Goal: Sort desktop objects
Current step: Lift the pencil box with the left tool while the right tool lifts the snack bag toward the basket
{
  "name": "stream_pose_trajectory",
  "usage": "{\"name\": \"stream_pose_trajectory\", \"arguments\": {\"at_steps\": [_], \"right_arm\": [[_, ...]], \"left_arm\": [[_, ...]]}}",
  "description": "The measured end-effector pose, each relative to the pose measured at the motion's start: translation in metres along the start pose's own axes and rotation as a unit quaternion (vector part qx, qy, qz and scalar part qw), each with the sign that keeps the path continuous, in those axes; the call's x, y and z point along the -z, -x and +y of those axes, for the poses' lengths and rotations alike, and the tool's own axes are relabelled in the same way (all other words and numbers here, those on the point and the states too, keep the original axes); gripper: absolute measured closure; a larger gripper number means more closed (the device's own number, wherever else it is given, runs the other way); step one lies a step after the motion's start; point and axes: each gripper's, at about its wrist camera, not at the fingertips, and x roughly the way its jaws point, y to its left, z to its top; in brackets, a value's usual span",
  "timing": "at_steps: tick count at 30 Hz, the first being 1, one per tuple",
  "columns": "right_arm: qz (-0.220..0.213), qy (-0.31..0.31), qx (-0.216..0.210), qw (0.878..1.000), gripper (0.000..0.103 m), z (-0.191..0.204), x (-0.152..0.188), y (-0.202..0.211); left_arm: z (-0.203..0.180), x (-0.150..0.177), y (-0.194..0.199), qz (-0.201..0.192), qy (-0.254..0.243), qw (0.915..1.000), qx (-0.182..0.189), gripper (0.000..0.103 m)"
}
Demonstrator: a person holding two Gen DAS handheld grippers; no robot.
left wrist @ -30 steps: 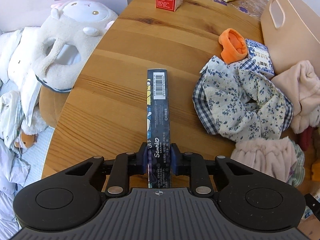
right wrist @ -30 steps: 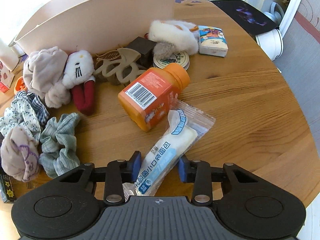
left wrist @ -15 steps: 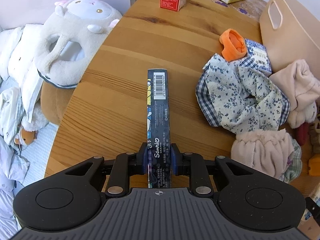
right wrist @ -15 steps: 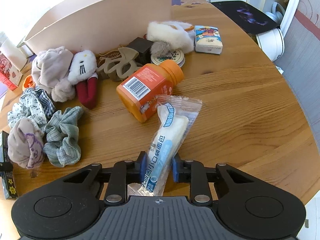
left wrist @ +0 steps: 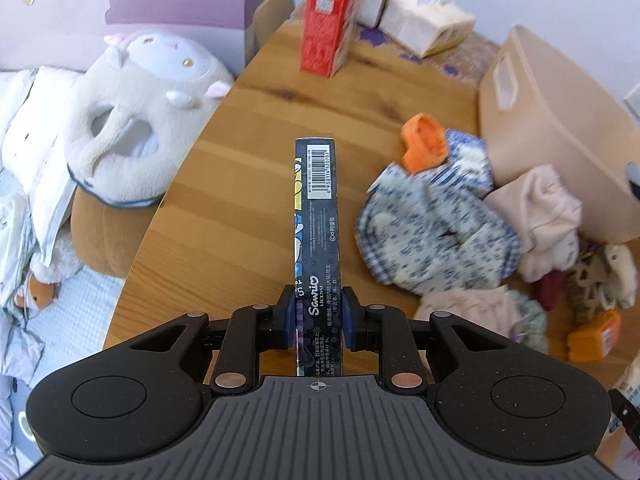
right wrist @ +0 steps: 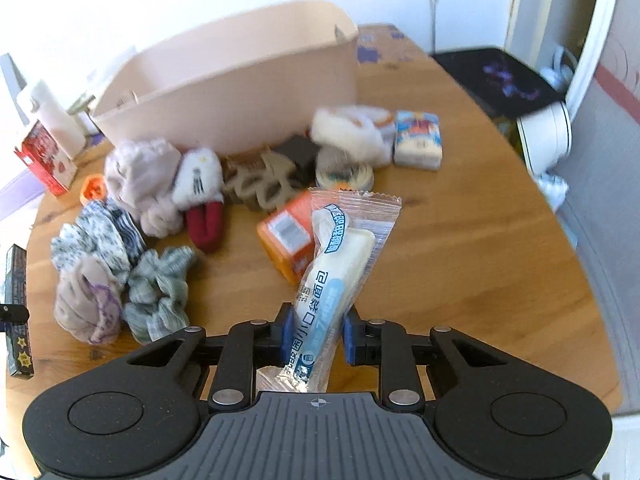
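My left gripper [left wrist: 318, 318] is shut on a long dark Sanrio box [left wrist: 320, 216], held on edge above the wooden table [left wrist: 248, 168]. The box also shows at the left edge of the right wrist view [right wrist: 16, 304]. My right gripper [right wrist: 316, 334] is shut on a clear packet of white bread [right wrist: 340, 256], lifted off the table. Behind it lie an orange bottle [right wrist: 286, 236], several scrunchies [right wrist: 156, 292] and a beige storage bin [right wrist: 240, 80]. The bin [left wrist: 552, 120] also shows at the right in the left wrist view.
A red carton [left wrist: 328, 28] and tissue packs [left wrist: 424, 20] stand at the table's far end. A plush toy [left wrist: 132, 120] sits off the table's left edge. A hair claw [right wrist: 260, 188], a round tin [right wrist: 344, 174] and a small tissue pack [right wrist: 418, 140] lie before the bin.
My right gripper closed on the bread packet and lifted it up off the table. My left gripper rose and tilted with the dark box still in it.
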Motion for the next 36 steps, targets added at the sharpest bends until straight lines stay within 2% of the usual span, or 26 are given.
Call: {"name": "stream_pose_trajectory", "arguments": {"at_steps": [2, 3, 10, 15, 26, 36], "right_arm": [[-0.014, 0.001, -0.003, 1.000, 0.080, -0.001, -0.008, 0.008], [-0.021, 0.001, -0.005, 1.000, 0.080, -0.002, -0.012, 0.012], [-0.072, 0.006, -0.013, 0.997, 0.080, -0.004, -0.042, 0.036], [-0.091, 0.008, -0.023, 0.996, 0.080, -0.003, -0.061, 0.047], [-0.120, 0.005, -0.034, 0.992, 0.080, -0.006, -0.088, 0.052], [-0.144, 0.016, -0.039, 0.989, 0.080, 0.000, -0.122, 0.043]], "left_arm": [[-0.004, -0.003, 0.008, -0.009, 0.000, 0.9999, 0.012, 0.081], [-0.006, -0.005, 0.012, -0.009, -0.019, 0.9992, 0.035, 0.081], [-0.034, -0.019, 0.041, -0.043, -0.039, 0.9949, 0.083, 0.081], [-0.056, -0.032, 0.058, -0.064, -0.053, 0.9900, 0.114, 0.080], [-0.112, -0.068, 0.086, -0.113, -0.082, 0.9771, 0.161, 0.081], [-0.161, -0.087, 0.088, -0.128, -0.113, 0.9673, 0.188, 0.081]]}}
